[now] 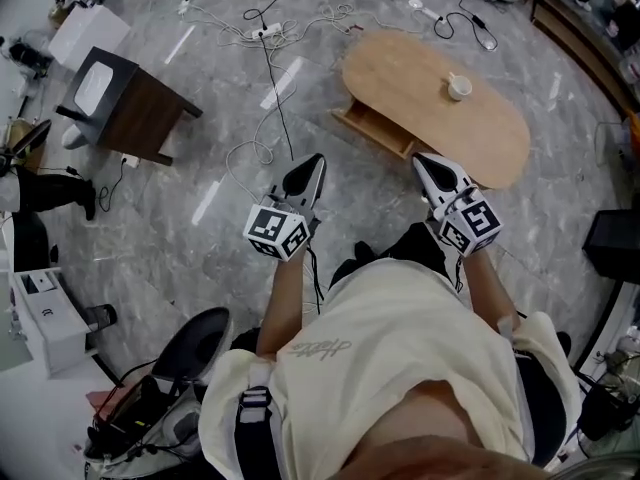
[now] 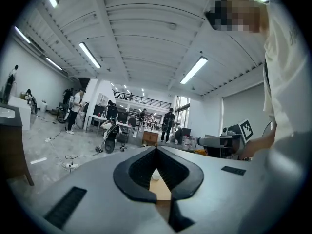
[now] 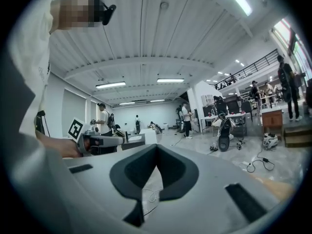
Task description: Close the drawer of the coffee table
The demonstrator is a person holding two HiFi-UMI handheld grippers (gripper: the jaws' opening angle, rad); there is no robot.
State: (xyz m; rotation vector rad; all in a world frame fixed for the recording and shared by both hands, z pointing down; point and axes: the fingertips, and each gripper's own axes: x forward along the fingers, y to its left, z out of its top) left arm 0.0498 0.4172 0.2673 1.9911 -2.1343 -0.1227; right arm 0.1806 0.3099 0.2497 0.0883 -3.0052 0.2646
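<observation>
An oval wooden coffee table [image 1: 500, 143] stands on the grey floor ahead of me, with a white cup [image 1: 459, 87] on top. Its drawer [image 1: 373, 128] sticks out from the left long side. My left gripper [image 1: 314, 161] is held in the air over the floor, short of the drawer, jaws shut and empty. My right gripper [image 1: 424, 160] hovers near the table's near edge, also shut on nothing. In the left gripper view the jaws [image 2: 156, 148] meet at the tip, and the cup [image 2: 155, 176] shows through the gap behind them. The right gripper [image 3: 156, 145] points over floor cables.
A dark wooden side cabinet [image 1: 140, 108] stands at the left. White cables and a power strip [image 1: 265, 32] run across the floor beyond the grippers. A black office chair [image 1: 190, 348] is at my lower left and a black box [image 1: 612, 244] at the right.
</observation>
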